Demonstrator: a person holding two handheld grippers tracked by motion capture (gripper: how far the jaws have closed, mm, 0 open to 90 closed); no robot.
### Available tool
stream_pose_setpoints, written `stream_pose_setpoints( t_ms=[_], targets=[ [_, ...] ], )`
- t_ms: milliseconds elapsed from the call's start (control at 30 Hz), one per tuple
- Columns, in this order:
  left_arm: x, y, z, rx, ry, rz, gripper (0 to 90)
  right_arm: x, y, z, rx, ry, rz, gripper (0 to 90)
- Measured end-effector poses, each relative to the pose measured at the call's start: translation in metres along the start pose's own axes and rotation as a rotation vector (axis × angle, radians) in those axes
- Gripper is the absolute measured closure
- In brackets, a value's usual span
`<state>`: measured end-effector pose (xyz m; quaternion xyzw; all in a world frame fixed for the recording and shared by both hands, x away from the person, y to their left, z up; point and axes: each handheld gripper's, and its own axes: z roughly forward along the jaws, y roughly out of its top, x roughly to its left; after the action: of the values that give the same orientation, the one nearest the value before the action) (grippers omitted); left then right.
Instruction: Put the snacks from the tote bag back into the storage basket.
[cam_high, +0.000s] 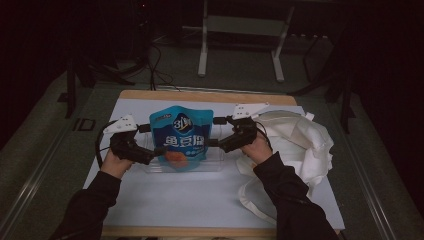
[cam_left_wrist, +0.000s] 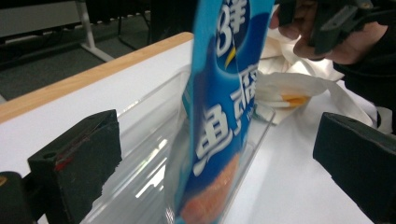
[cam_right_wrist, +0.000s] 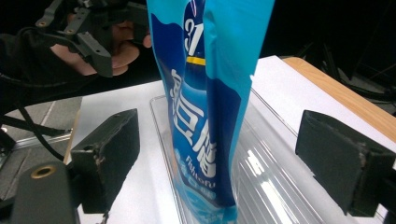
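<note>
Both grippers' blocky black jaws gape around a glossy blue pouch (cam_high: 180, 139) upright in a clear tray (cam_left_wrist: 140, 154).

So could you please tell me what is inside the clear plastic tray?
A blue snack pouch stands upright inside the clear tray, between both open tongs. The tray floor under the pouch is covered, so anything beneath it cannot be seen.
</note>
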<state>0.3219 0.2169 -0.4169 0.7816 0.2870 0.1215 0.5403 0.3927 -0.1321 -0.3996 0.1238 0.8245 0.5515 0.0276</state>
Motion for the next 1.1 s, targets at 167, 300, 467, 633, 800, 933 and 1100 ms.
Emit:
stream_pose_setpoints(
  t_ms=[167,300,467,633,800,933,1100],
  targets=[
    [-0.008,-0.01,-0.011,-0.019,0.015,-0.02,1.4,0.005,-0.004,-0.007,0.005,-0.018,-0.005,13.8],
    [-0.015,-0.017,-0.021,-0.031,0.017,-0.036,1.4,0.01,-0.01,-0.014,0.004,-0.041,0.002,13.9],
    [-0.024,-0.03,-0.023,-0.034,-0.014,-0.02,1.4,0.014,-0.017,-0.021,0.018,-0.049,-0.007,13.9],
    [-0.041,-0.049,-0.018,-0.008,-0.046,-0.029,1.4,0.02,-0.03,-0.03,0.023,-0.065,-0.001,14.2],
    [-0.055,-0.052,-0.02,-0.022,-0.078,-0.022,1.4,0.029,-0.039,-0.037,0.028,-0.08,0.013,14.2],
    [-0.073,-0.05,-0.018,-0.031,-0.112,-0.001,1.4,0.039,-0.049,-0.046,0.01,-0.096,0.016,14.2],
    [-0.088,-0.047,-0.005,-0.004,-0.164,0.036,1.4,0.045,-0.056,-0.053,0.024,-0.102,0.011,14.3]
  ],
)
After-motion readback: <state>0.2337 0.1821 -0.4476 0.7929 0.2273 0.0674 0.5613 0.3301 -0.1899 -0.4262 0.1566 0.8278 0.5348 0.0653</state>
